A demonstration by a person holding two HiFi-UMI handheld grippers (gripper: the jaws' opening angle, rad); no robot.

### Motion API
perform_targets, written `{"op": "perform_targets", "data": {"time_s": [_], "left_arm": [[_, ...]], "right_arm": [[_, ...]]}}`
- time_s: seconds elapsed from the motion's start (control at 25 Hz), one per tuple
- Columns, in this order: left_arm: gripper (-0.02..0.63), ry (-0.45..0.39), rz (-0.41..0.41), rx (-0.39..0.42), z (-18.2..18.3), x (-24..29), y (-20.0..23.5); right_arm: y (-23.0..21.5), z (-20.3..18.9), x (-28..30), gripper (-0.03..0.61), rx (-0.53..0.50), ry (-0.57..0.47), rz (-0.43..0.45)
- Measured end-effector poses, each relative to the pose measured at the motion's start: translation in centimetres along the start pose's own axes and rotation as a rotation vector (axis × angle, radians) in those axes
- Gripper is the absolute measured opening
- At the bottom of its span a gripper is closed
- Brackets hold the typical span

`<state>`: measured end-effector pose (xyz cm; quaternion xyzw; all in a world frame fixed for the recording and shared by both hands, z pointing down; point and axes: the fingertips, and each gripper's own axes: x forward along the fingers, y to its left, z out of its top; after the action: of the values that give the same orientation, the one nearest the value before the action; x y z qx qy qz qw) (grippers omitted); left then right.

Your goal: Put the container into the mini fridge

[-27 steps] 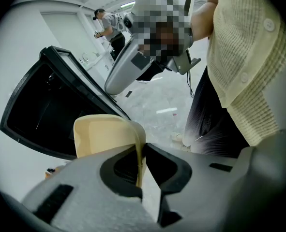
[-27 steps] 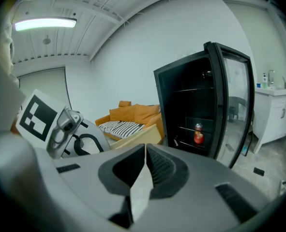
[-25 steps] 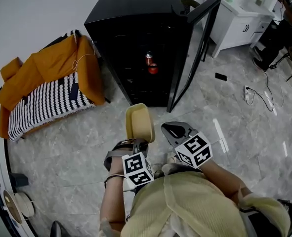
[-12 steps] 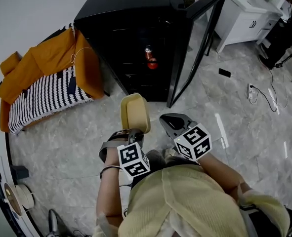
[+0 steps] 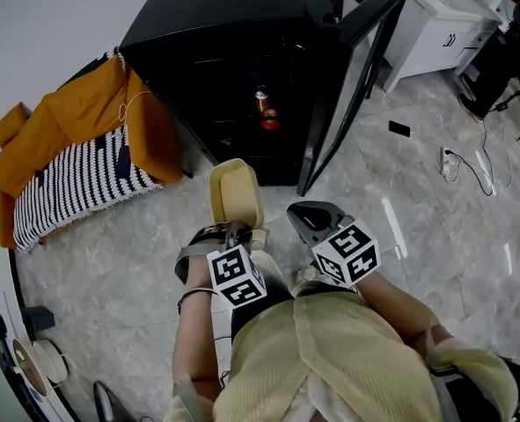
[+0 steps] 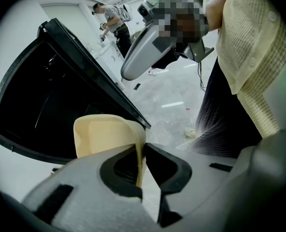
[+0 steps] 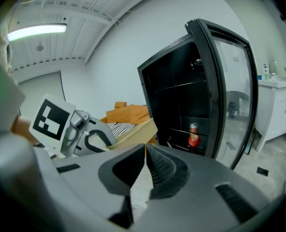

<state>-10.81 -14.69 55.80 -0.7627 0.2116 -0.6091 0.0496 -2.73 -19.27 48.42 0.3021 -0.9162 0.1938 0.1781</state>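
- Pinching one thin wall of the pale yellow plastic container (image 5: 235,192) between its jaws, your left gripper (image 5: 234,228) carries it over the grey marble floor (image 5: 110,262), just short of the black mini fridge (image 5: 233,25)
- Your right gripper (image 5: 310,214) rides alongside with its jaws together on nothing, free to help
- The fridge's glass door (image 5: 355,69) stands wide, so the shelves look reachable

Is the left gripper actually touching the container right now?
Touching. In the left gripper view, the left gripper has both jaws pinched on the thin wall of the container.
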Motion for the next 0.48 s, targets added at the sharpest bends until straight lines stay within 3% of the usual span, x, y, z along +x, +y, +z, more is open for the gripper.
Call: {"op": "perform_targets", "data": {"time_s": [0.48], "left_arm": [[0.041,0.031,-0.01,0.069,-2.3,3.0,5.7]], "right_arm": [[-2.6,2.1,4.4,0.031,0.059,0.01,-0.069]]}}
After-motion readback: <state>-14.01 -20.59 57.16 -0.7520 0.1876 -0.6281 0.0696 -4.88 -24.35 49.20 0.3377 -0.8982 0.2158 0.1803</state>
